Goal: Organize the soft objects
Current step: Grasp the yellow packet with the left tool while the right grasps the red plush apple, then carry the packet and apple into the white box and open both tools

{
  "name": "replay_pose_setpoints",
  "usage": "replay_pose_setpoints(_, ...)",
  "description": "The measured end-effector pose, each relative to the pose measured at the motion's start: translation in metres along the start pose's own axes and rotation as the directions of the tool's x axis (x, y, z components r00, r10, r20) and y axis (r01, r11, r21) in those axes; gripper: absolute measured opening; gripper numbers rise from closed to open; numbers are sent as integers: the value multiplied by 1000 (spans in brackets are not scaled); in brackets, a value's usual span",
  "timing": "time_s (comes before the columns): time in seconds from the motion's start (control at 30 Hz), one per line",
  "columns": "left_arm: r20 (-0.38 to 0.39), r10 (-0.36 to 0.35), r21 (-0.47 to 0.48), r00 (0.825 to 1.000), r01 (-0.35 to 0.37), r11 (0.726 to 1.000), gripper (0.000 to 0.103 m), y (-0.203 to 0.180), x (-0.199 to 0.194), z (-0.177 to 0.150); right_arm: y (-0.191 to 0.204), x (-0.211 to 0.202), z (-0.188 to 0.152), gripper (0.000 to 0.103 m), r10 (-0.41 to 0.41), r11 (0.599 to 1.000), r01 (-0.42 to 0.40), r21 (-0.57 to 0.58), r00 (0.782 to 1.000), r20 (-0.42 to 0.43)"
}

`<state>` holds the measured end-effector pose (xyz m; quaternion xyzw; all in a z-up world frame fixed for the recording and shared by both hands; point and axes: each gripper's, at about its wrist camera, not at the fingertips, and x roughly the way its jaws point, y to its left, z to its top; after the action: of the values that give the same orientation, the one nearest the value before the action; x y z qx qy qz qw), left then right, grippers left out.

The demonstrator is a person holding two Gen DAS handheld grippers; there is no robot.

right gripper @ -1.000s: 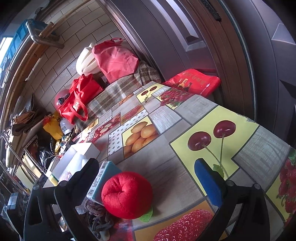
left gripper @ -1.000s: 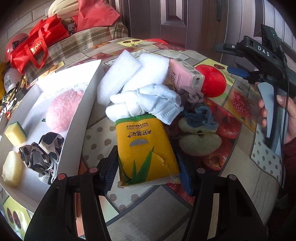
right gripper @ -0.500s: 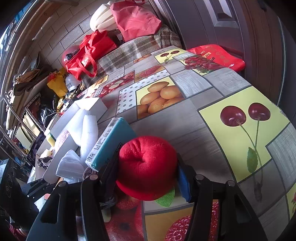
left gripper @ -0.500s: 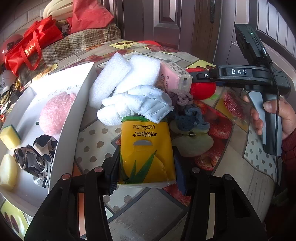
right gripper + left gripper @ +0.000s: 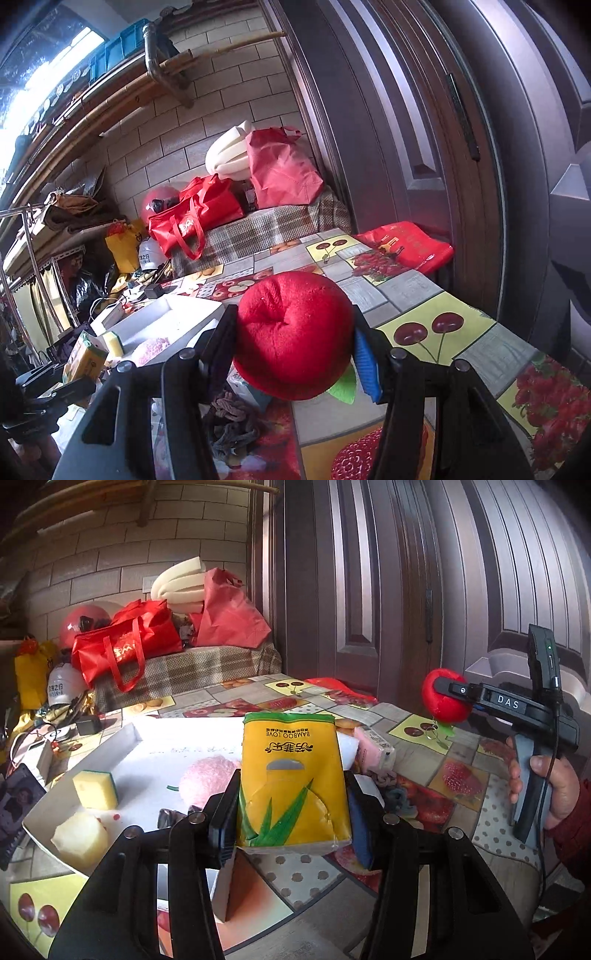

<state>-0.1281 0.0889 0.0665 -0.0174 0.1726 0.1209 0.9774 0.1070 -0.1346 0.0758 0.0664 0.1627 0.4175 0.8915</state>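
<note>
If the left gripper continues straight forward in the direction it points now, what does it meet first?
Probably the white tray: the left gripper, shut on the yellow tissue pack, points over its near edge toward the pink puff inside. Depth is unclear, and it may pass above them.

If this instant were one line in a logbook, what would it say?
left tool: shut on yellow tissue pack, lifted | right tool: shut on red plush apple, lifted | white tray: holds sponge, pink puff
</note>
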Motion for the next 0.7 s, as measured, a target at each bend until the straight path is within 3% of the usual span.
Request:
replay_pose_setpoints(0.3, 20, 174, -100, 985, -171, 980, 50, 63, -22, -11, 33, 11, -5, 58, 64, 996, -65, -52, 998, -19)
replay_pose_setpoints(0.7, 19, 243, -143, 970, -238, 961, 50, 94, -26, -20, 76, 37, -15, 58, 144, 979, -155, -135, 986, -88)
